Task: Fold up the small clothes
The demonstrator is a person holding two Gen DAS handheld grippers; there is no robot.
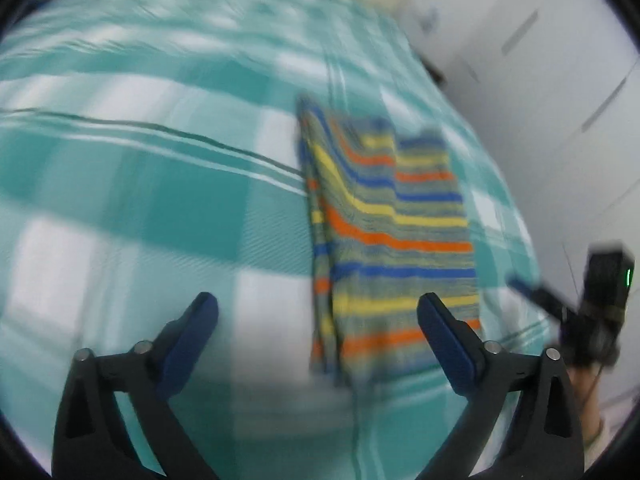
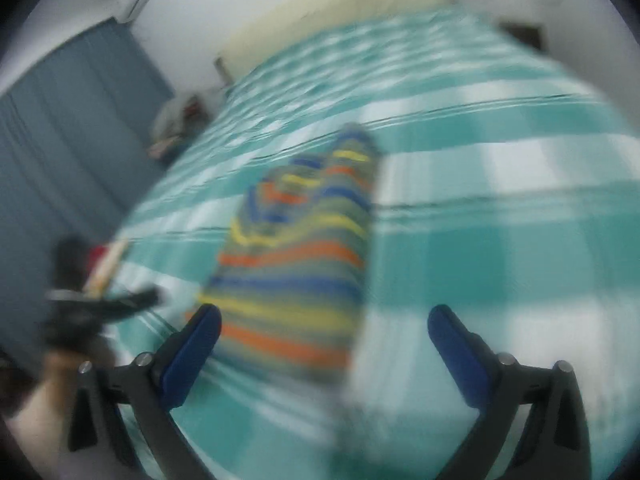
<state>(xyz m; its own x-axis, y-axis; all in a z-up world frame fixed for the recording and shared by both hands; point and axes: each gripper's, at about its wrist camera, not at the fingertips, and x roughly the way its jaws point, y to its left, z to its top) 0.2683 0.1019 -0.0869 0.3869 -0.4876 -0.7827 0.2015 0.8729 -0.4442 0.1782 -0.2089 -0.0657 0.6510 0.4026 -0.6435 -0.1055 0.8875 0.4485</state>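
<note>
A small striped garment (image 1: 388, 236) in orange, yellow, blue and grey lies folded lengthwise on the teal-and-white checked bedspread (image 1: 140, 184). My left gripper (image 1: 318, 310) is open and empty, hovering above the near end of the garment. In the right wrist view the garment (image 2: 296, 268) lies ahead and left of centre, and my right gripper (image 2: 324, 320) is open and empty over its near end. The other gripper shows at the right edge of the left wrist view (image 1: 592, 308) and at the left edge of the right wrist view (image 2: 92, 300). Both views are blurred.
The bedspread (image 2: 500, 240) covers a bed that fills both views. A white wardrobe (image 1: 540, 60) stands beside the bed. A cream headboard (image 2: 332, 12), a blue curtain (image 2: 60, 140) and a pile of things (image 2: 176, 120) by the bed lie beyond.
</note>
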